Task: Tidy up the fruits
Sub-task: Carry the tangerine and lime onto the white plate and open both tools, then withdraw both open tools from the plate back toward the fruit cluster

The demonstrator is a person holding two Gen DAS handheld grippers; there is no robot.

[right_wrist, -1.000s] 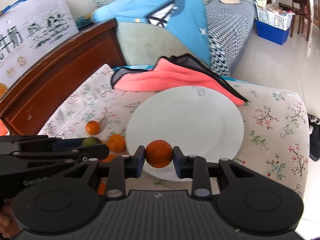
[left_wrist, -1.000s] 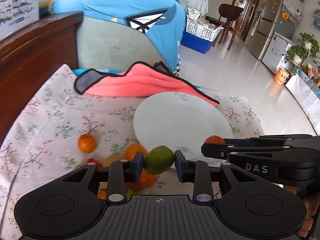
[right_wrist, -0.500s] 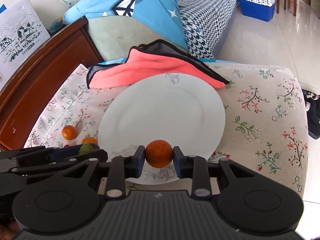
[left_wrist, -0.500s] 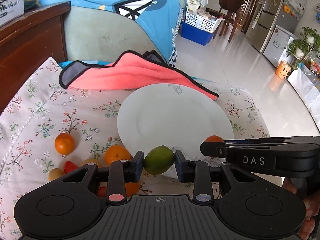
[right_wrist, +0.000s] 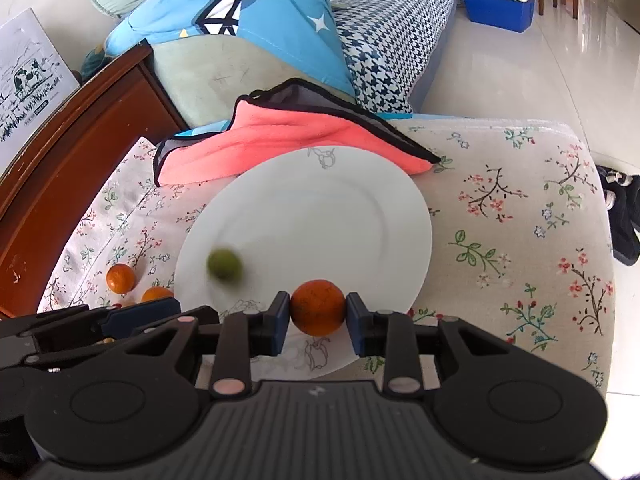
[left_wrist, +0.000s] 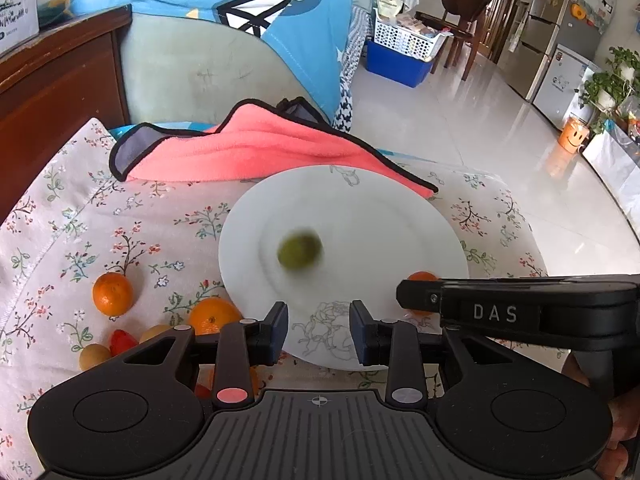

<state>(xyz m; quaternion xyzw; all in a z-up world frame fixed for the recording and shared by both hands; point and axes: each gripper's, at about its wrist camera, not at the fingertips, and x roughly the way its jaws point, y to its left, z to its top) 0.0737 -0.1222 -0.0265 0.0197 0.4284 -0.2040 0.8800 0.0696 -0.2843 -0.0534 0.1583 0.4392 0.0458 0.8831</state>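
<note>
green fruit (left_wrist: 299,253) blurred on white plate (left_wrist: 400,216), right gripper (right_wrist: 318,314) clamping orange (right_wrist: 318,307)

Glossy white plate (right_wrist: 360,216), fleecy pink cloth (right_wrist: 280,140), matt floral fabric cover (right_wrist: 520,240), polished wooden headboard (right_wrist: 80,128)

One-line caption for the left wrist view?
Left tongs open; blurred green fruit on white plate; right tongs hold an orange.

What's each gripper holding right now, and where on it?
The right gripper clamps an orange across its middle, one pad on each side. The left gripper is open and holds nothing; the green fruit is blurred over the white plate.
</note>
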